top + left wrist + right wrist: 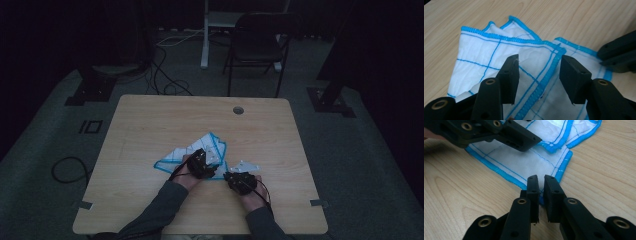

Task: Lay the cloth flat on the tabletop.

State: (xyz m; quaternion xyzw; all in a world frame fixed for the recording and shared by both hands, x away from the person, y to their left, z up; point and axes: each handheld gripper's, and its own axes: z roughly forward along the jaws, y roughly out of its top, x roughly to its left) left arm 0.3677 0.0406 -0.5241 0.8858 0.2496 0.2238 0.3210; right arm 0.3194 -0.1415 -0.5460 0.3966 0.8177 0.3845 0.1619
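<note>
Cloth (192, 152), white with blue edging, lies crumpled at the table's (150, 125) lower centre, its long axis running from lower left to upper right of the high view. Our left gripper (537, 75) hovers wide over a folded hem, gripping nothing. Our right gripper (541, 195), jaws narrow, pinches the near corner at the cloth's lower right. We judge the left is nearer the loose folds.
</note>
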